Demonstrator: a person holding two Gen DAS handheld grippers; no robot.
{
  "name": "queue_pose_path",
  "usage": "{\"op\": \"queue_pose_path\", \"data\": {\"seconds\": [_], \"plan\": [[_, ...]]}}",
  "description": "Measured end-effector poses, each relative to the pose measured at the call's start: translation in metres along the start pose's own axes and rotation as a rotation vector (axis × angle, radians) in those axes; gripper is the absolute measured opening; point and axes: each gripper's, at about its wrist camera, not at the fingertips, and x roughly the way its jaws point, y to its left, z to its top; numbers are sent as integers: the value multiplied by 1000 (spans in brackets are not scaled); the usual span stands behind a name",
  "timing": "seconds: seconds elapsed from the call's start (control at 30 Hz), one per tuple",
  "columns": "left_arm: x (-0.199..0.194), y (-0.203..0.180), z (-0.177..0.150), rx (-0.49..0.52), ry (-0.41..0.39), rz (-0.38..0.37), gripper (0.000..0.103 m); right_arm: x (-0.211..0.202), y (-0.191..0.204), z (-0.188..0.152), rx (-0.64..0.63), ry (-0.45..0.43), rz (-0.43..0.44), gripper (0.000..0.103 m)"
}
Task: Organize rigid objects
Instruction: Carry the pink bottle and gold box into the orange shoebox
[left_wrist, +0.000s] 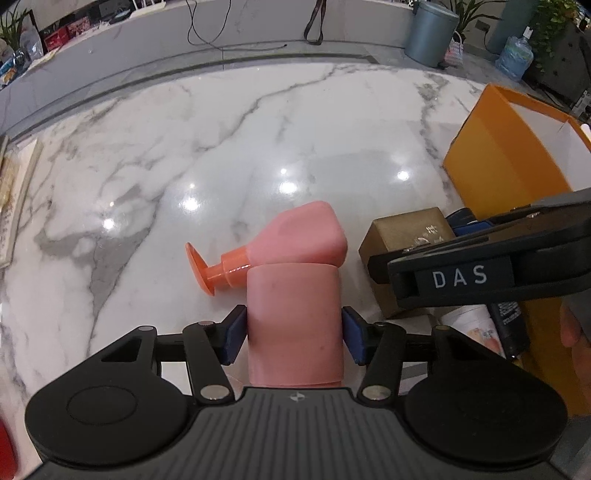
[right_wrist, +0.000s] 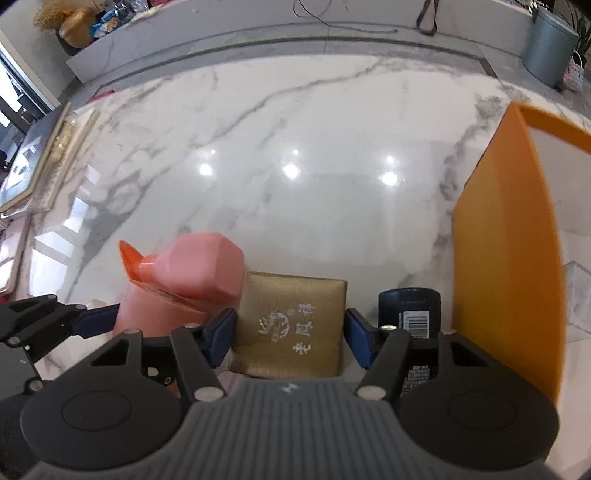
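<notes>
My left gripper (left_wrist: 293, 334) is shut on a pink cylindrical container (left_wrist: 293, 325), its blue pads pressing both sides. A pink pump bottle with an orange pump head (left_wrist: 295, 238) lies on its side just beyond it on the marble. My right gripper (right_wrist: 290, 336) has its blue pads against both sides of a gold box with Chinese characters (right_wrist: 291, 317); the box also shows in the left wrist view (left_wrist: 406, 236). The pink bottle (right_wrist: 199, 269) lies left of the gold box. A dark blue bottle with a barcode (right_wrist: 415, 317) lies to the box's right.
An orange open box with a white inside (left_wrist: 495, 147) stands on the right, also in the right wrist view (right_wrist: 509, 258). The white marble surface (left_wrist: 221, 147) stretches ahead. A framed picture (right_wrist: 40, 155) lies at the far left. A grey bin (left_wrist: 430, 31) stands far back.
</notes>
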Motion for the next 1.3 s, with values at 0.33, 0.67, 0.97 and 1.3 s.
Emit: {"op": "queue_pose_path", "data": {"seconds": [0.33, 0.67, 0.97, 1.3], "plan": [[-60, -25, 6, 41, -94, -6, 62, -72, -4, -4, -39, -112, 63, 63], [-131, -106, 26, 205, -229, -54, 62, -172, -58, -16, -22, -268, 48, 63], [-126, -205, 32, 453, -245, -117, 62, -199, -148, -47, 69, -264, -37, 62], [-59, -268, 31, 723, -88, -117, 62, -161, -205, -62, 112, -150, -29, 62]]}}
